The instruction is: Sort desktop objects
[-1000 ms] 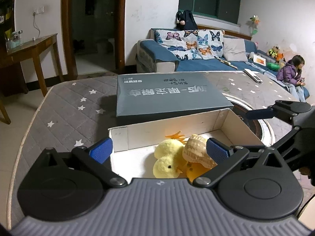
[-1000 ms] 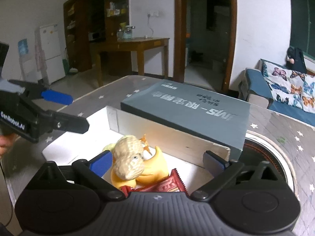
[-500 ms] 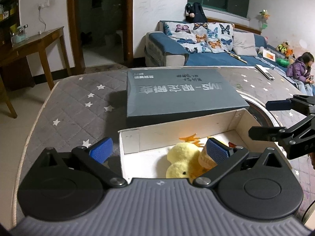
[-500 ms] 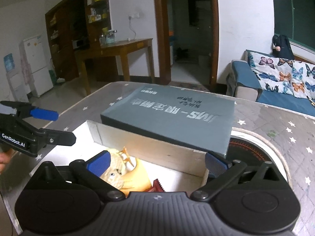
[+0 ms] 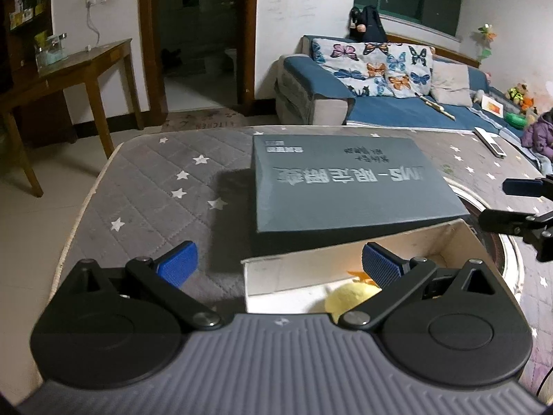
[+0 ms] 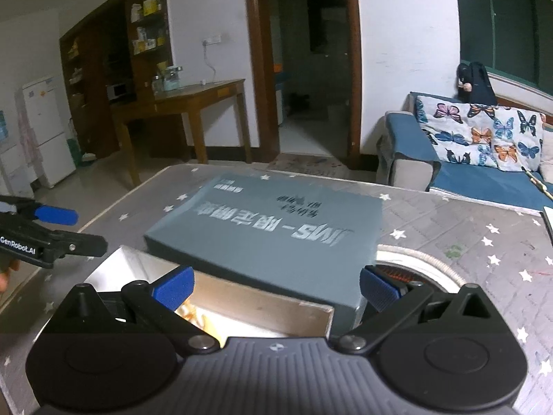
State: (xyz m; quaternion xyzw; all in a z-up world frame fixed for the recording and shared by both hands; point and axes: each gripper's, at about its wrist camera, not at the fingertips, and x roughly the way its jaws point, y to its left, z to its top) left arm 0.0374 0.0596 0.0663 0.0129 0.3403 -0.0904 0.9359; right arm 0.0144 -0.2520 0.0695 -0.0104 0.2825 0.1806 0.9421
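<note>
An open white box [image 5: 311, 266] sits on the grey star-patterned table [image 5: 155, 186], with a yellow plush toy [image 5: 349, 299] partly visible inside. A grey-blue box lid [image 5: 345, 183] lies flat just behind it. My left gripper [image 5: 276, 264] is open and empty, above the box's near left corner. My right gripper [image 6: 274, 285] is open and empty, above the white box [image 6: 262, 307] and in front of the lid [image 6: 276, 231]. Each gripper shows at the edge of the other's view: the right gripper in the left wrist view [image 5: 518, 204] and the left gripper in the right wrist view [image 6: 58, 228].
A round inset heater ring [image 6: 414, 269] lies in the table right of the lid. A white remote [image 5: 490, 141] rests at the table's far right edge. Beyond the table stand a blue sofa [image 5: 380, 97] and a wooden side table [image 5: 69, 69].
Both grippers have pulled back and risen away from the white box, so less of its contents shows. The peanut-shaped toy and red wrapper have dropped out of view. Both stay open.
</note>
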